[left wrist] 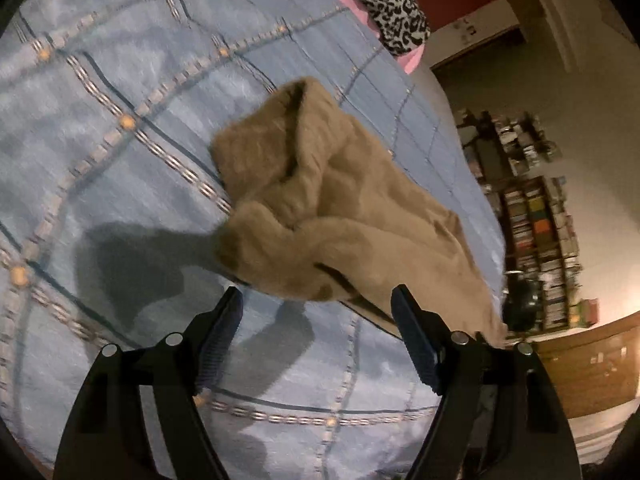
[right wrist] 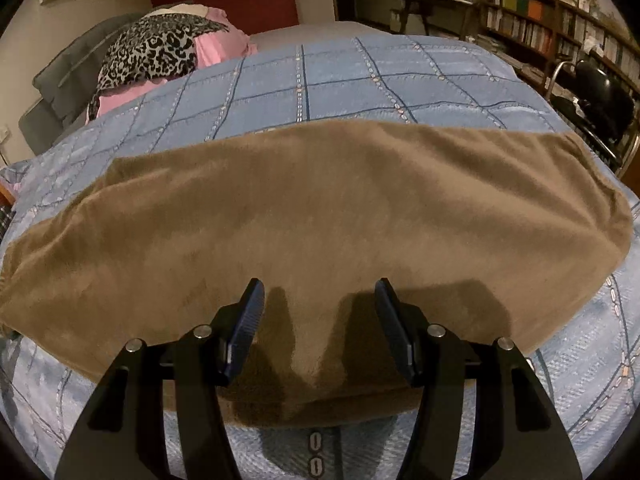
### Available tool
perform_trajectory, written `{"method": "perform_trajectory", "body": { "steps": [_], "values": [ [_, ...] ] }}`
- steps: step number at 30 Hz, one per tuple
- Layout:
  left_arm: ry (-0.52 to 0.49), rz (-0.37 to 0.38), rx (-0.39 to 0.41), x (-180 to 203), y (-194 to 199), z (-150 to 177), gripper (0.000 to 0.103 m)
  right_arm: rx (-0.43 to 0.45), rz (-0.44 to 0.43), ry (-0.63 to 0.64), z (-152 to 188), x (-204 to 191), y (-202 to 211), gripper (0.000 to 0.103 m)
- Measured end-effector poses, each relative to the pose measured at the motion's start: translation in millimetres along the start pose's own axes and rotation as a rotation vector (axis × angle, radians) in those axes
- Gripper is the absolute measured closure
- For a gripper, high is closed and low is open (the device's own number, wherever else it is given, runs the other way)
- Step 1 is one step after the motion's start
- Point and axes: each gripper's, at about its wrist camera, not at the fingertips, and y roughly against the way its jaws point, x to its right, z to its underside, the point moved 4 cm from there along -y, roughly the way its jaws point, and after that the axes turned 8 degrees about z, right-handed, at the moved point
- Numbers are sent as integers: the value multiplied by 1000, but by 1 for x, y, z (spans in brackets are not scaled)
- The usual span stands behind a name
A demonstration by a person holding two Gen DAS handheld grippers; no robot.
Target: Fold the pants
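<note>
The tan fleece pants point(left wrist: 320, 208) lie on a blue checked bedspread point(left wrist: 120, 152). In the left wrist view their near end is bunched and rumpled. My left gripper point(left wrist: 316, 300) is open and empty, just short of that bunched end. In the right wrist view the pants point(right wrist: 320, 208) lie flat and wide across the bedspread point(right wrist: 360, 76). My right gripper point(right wrist: 320, 292) is open and empty, hovering over the near edge of the fabric and casting finger shadows on it.
A leopard-print and pink pile of clothes point(right wrist: 160, 52) lies at the head of the bed, next to a grey cushion point(right wrist: 68, 80). Bookshelves point(right wrist: 552, 28) and a black chair point(right wrist: 592, 92) stand beyond the bed's right side. A wooden floor point(left wrist: 592, 368) lies beside the bed.
</note>
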Motion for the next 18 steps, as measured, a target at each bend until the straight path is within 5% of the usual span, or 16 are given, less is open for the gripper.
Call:
{"method": "perform_trajectory", "body": {
  "steps": [14,16,17,18],
  "values": [
    [299,164,112,-19,-32,-22,24,6,38,19,11,2,-7,44],
    [301,121,106,-16,-39,-24,62,8,40,20,13,2,-8,44],
    [295,118,97,-15,-41,-25,90,8,40,19,13,2,-8,44],
    [274,119,97,-9,-43,-27,92,8,42,20,14,2,-9,44]
  ]
}}
